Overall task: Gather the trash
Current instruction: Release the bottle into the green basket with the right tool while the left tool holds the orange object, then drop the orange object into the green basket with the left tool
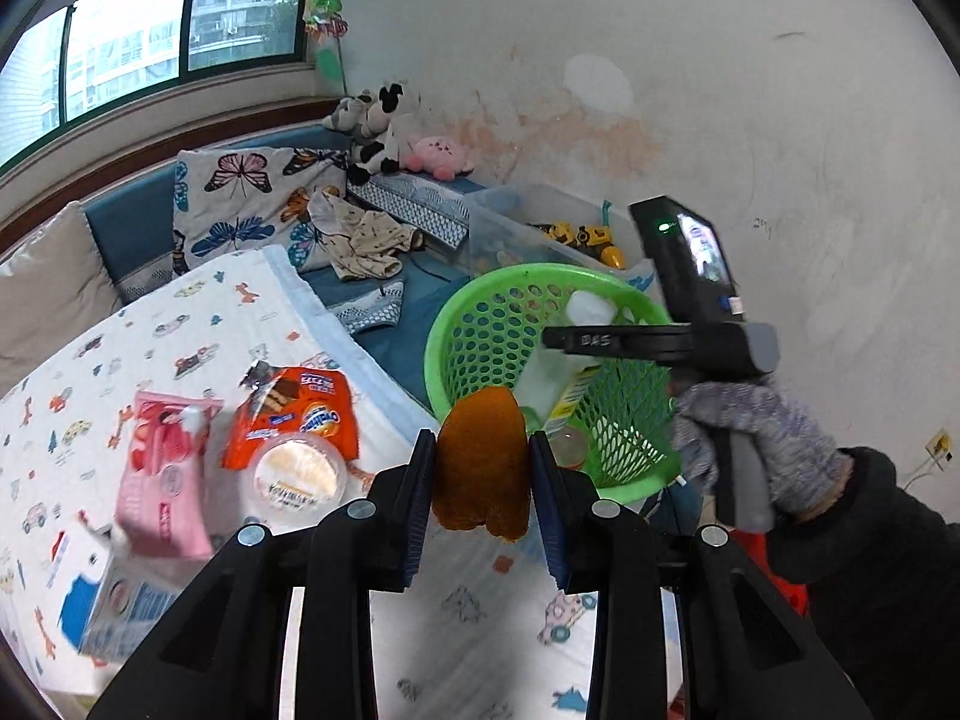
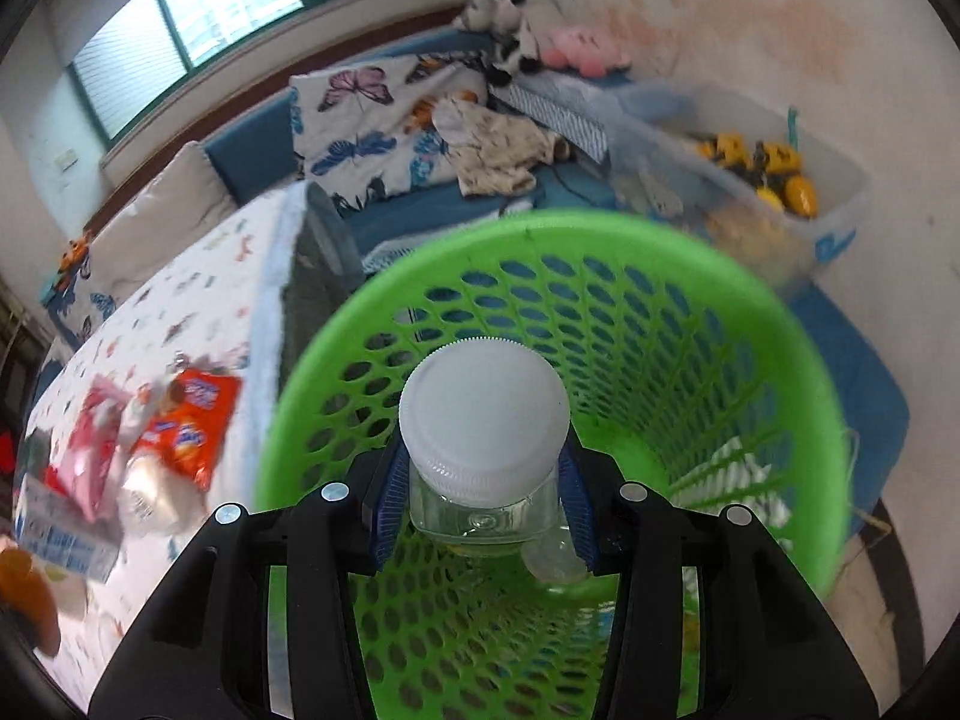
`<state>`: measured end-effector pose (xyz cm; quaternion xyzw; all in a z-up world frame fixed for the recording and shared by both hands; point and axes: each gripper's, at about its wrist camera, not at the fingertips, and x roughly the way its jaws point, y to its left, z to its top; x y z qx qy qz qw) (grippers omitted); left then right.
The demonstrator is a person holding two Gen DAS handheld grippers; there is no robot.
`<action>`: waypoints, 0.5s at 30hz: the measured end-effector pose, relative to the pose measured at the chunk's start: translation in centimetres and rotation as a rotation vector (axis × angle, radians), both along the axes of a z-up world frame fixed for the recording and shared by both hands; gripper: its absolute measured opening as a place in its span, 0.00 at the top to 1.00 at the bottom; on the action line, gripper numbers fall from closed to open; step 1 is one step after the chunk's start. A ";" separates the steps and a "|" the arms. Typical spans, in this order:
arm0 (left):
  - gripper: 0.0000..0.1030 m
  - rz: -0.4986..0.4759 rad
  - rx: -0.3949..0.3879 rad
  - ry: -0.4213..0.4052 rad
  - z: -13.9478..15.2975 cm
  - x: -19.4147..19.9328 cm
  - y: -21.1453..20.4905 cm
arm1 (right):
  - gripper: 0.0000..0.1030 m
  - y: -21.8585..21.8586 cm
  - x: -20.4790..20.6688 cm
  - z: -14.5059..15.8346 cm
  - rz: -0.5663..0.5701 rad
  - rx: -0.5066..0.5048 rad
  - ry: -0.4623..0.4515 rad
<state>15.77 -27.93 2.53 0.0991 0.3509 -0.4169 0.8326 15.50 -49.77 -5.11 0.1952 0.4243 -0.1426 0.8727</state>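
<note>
Left gripper [image 1: 482,468], low in the middle of the frame: pinching an orange peel [image 1: 482,468] between its 2 fingers, just in front of the green basket [image 1: 480,324]. Right gripper [image 2: 483,492], low middle: squeezing a clear jar [image 2: 483,480] with a white lid, inside the basket's mouth.

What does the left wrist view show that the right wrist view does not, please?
Only the left wrist view shows the left gripper shut on the orange peel, and the round lidded cup clearly.

Only the right wrist view shows the right gripper gripping the clear bottle with its white cap, seen close above the basket.

Both show the green basket, the orange snack bag and the pink packet.
</note>
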 end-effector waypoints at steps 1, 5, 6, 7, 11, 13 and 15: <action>0.70 -0.001 0.004 0.004 -0.1 0.1 -0.5 | 0.55 -0.2 0.3 -0.5 0.000 0.018 0.006; 0.70 -0.009 0.018 0.030 -0.7 1.2 -2.1 | 0.54 -0.5 1.0 -1.6 0.000 0.056 0.030; 0.70 -0.010 0.022 0.033 -0.9 1.4 -2.5 | 0.53 -0.4 1.0 -1.6 0.001 0.057 0.026; 0.70 -0.015 0.027 0.037 -1.1 1.6 -2.9 | 0.51 -0.5 1.0 -1.5 0.007 0.057 0.021; 0.70 -0.027 0.053 0.043 -1.9 2.0 -4.5 | 0.45 -0.3 0.1 -0.2 0.019 0.018 -0.005; 0.70 -0.034 0.066 0.044 -2.3 2.1 -5.3 | 0.45 -0.3 -0.5 0.4 0.020 0.010 -0.017; 0.70 -0.043 0.082 0.050 -2.7 2.3 -6.2 | 0.45 -0.4 -1.4 1.2 0.017 0.005 -0.032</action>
